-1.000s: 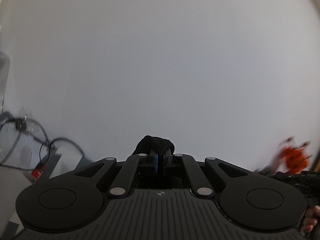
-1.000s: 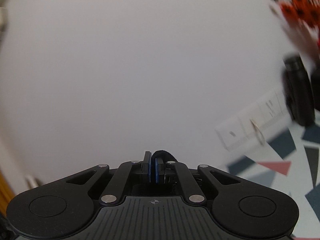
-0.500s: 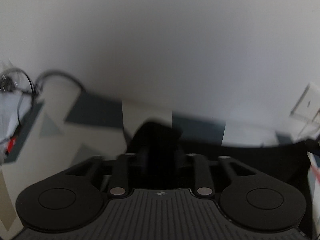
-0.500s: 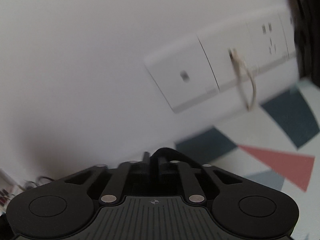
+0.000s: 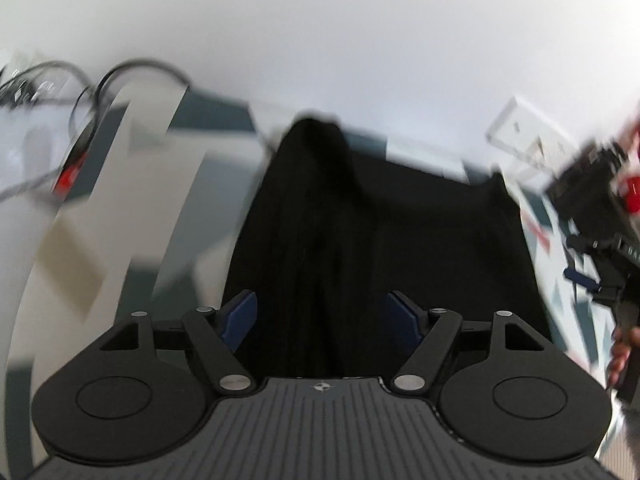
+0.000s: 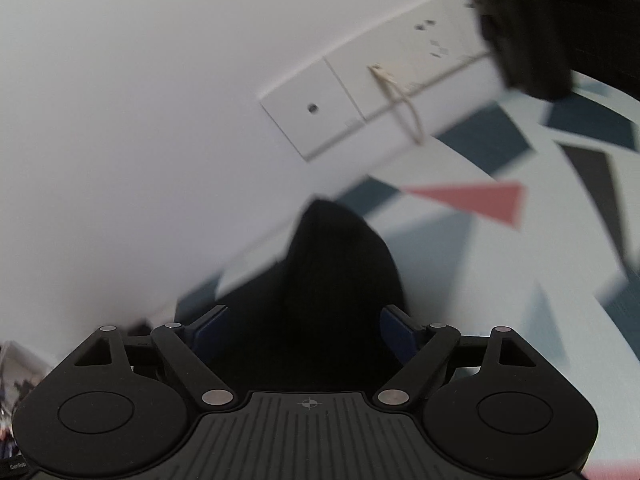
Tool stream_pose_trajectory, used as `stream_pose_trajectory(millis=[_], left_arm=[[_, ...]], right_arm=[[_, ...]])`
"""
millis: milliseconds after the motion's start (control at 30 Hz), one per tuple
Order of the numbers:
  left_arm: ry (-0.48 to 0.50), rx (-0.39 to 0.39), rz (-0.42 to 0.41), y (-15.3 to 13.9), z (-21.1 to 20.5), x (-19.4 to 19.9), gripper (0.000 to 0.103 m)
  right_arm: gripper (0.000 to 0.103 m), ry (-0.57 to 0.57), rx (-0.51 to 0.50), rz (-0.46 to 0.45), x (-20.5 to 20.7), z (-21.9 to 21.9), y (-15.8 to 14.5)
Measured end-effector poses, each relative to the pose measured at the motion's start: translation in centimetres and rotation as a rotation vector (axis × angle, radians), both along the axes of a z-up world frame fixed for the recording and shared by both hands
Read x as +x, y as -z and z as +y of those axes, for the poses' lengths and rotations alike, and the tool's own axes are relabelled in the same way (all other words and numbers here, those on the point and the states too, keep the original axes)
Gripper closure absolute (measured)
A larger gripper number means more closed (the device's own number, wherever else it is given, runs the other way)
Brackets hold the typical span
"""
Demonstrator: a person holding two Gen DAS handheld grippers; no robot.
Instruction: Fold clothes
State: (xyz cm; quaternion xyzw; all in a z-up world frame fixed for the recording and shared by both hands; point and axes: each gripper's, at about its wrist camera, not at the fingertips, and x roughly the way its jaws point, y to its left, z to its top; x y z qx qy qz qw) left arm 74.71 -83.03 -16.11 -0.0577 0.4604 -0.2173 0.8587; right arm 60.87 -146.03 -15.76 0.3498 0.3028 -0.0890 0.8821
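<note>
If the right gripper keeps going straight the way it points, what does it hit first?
Most likely the black garment: it lies bunched right between the open right gripper fingers. Beyond its tip come the patterned tabletop and then the wall, though blur makes depth uncertain.

Black garment point(image 5: 360, 240): its near edge is hidden under my left gripper point(image 5: 320, 320).
Cables point(image 5: 80, 92): smeared, cut by the frame edge.
Patterned cloth point(image 6: 520, 260): motion-blurred.
Dark object point(image 6: 540, 20): cropped top right, can't identify.
My right hand point(image 5: 624, 352): only its fingers show.
</note>
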Motion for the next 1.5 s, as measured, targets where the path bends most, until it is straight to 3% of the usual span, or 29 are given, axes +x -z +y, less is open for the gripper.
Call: stream_pose_trajectory(millis=[167,367,633,800,867,900,933,1000,1033,1067,1133,1300,1400,1500], left_arm=[[0.065,0.116,-0.012,2.6,3.7,-6.3,0.022],[0.105,0.162,0.041,4.0,5.5,-10.9,0.022],[0.231,0.305,0.009,4.8,5.1,-14.7,0.018],[0.168,0.266,0.047,5.4,5.7,-14.6,0.017],[0.164,0.264,0.032,5.4,5.6,-14.9,0.017],[0.164,0.259,0.023,5.3,5.6,-15.0,0.026],[0.164,0.255,0.015,5.2,5.6,-15.1,0.035],[0.144,0.246,-0.01,4.6,5.6,-15.2,0.087],[0.122,0.251,-0.009,4.4,5.6,-15.0,0.094],[0.099,0.243,0.003,4.1,5.8,-14.7,0.094],[0.039,0.193,0.016,3.3,6.3,-14.0,0.094],[-0.116,0.17,-0.1,-0.7,6.9,-11.6,0.094],[-0.173,0.173,-0.072,-0.8,6.5,-7.7,0.094],[-0.227,0.214,-0.05,0.3,4.8,-2.7,0.094]], right_arm=[[0.023,0.044,-0.047,0.092,-8.8,2.9,0.8],[0.016,0.04,-0.149,0.204,-16.2,7.8,0.9],[0.015,-0.037,-0.311,0.352,-19.1,12.2,2.6],[0.025,-0.005,-0.328,0.352,-19.8,12.6,2.9],[0.036,0.028,-0.318,0.335,-20.1,12.1,2.8],[0.039,0.045,-0.307,0.326,-20.3,11.7,2.8],[0.049,0.061,-0.291,0.317,-20.3,11.2,2.8],[0.065,0.093,-0.258,0.298,-20.5,10.2,2.8],[0.076,0.109,-0.241,0.289,-20.5,9.6,2.8],[0.087,0.125,-0.225,0.28,-20.6,9.1,2.9],[0.092,0.175,-0.139,0.251,-20.6,7.5,3.0],[0.093,0.323,0.121,0.148,-19.6,2.5,3.2],[0.093,0.403,0.239,0.095,-17.7,-0.7,3.2],[0.093,0.418,0.259,0.079,-13.1,-2.9,2.6]])
